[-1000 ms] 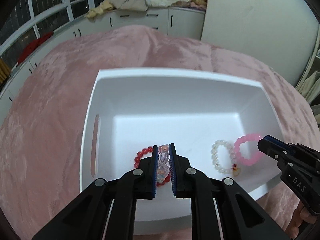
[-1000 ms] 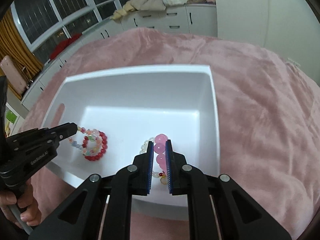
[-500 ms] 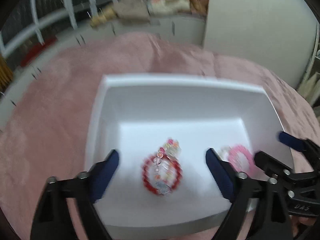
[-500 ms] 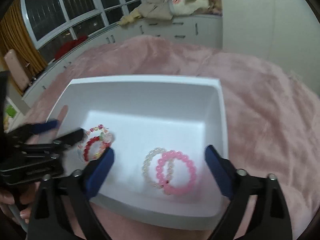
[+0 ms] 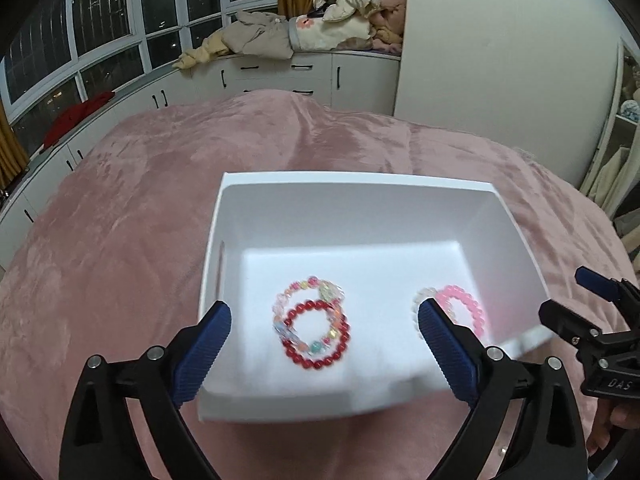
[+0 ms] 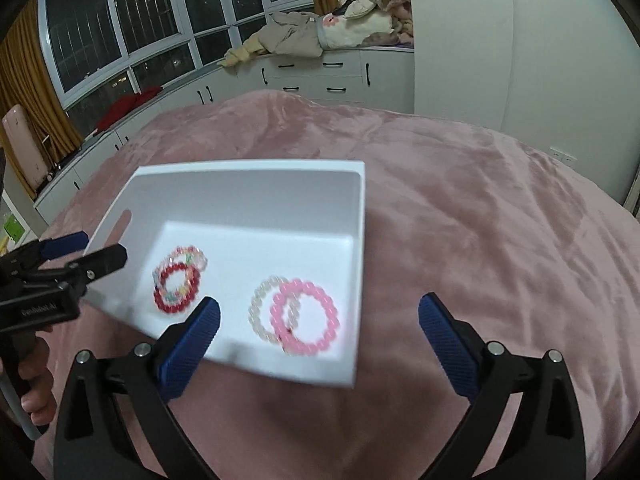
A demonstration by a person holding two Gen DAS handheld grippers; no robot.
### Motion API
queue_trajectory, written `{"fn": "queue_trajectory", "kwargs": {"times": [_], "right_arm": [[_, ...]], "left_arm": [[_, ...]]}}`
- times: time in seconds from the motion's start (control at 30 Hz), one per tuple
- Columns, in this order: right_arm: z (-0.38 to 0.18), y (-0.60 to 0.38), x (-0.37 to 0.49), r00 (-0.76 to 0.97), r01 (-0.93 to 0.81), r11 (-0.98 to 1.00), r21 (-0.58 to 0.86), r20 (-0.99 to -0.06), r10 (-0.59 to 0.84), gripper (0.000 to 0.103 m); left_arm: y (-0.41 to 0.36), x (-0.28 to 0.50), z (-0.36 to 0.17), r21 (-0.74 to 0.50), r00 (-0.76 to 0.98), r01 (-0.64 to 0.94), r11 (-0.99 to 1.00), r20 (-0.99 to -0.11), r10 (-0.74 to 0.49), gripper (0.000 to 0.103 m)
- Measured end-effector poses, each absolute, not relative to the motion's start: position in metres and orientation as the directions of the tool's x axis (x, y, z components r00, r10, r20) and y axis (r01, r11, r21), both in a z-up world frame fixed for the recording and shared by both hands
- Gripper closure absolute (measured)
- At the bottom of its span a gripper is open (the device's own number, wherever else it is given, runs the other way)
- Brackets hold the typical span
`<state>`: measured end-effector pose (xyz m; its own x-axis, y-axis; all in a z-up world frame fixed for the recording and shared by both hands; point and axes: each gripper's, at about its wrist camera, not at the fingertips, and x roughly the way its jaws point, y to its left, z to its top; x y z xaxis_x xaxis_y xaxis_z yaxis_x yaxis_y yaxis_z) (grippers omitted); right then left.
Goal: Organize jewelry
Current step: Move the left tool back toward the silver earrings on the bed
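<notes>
A white box [image 5: 360, 196] sits on the pink blanket. On its floor at the left lie a red bead bracelet [image 5: 316, 304] and a multicoloured one [image 5: 304, 285], overlapping. At the right lie a pink bracelet [image 5: 466, 300] and a white pearl one [image 5: 424, 292]. My left gripper [image 5: 322, 312] hovers above the near wall, jaws opening wide, touching nothing. In the right wrist view the pink bracelet [image 6: 300, 285] overlaps the pearl one [image 6: 253, 308]. Above them my right gripper [image 6: 319, 305] is also opening and grips nothing.
The pink blanket [image 6: 480, 220] covers the whole bed around the box [image 6: 248, 166]. White cabinets [image 5: 280, 76] under the windows carry a heap of clothes [image 5: 320, 28]. A white wall [image 5: 500, 60] rises at the back right. A person's hand [image 6: 36, 392] holds the left gripper [image 6: 100, 248].
Both grippers went from shut on a bracelet to wide open. The multicoloured and pink bracelets now lie loose in the box. Both grippers drew back and up.
</notes>
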<state>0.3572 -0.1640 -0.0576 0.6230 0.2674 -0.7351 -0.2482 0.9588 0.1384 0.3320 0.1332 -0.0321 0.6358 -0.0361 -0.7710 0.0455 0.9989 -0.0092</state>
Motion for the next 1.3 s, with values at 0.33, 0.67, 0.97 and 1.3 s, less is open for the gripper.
{"fn": "queue_trajectory", "kwargs": {"times": [0.33,0.67,0.97,1.3], "right_arm": [[-0.060,-0.197,0.312,0.626,-0.224,0.969,0.104,-0.746,0.225,0.005],[-0.057,-0.227,0.276,0.635,-0.234,0.967,0.102,-0.737,0.232,0.005],[-0.072,-0.250,0.248,0.600,-0.260,0.949,0.179,-0.740,0.304,0.024],[-0.098,-0.242,0.225,0.501,-0.328,0.912,0.248,-0.772,0.390,0.049]], "left_arm": [[0.099,0.281,-0.040,-0.057,0.638,0.110,0.992,-0.762,-0.114,0.004],[0.067,0.229,-0.049,-0.051,0.621,0.197,0.979,-0.766,-0.165,0.004],[0.044,0.172,-0.076,-0.060,0.580,0.294,0.954,-0.782,-0.228,0.005],[0.025,0.118,-0.112,-0.097,0.500,0.417,0.904,-0.806,-0.317,0.006]]}}
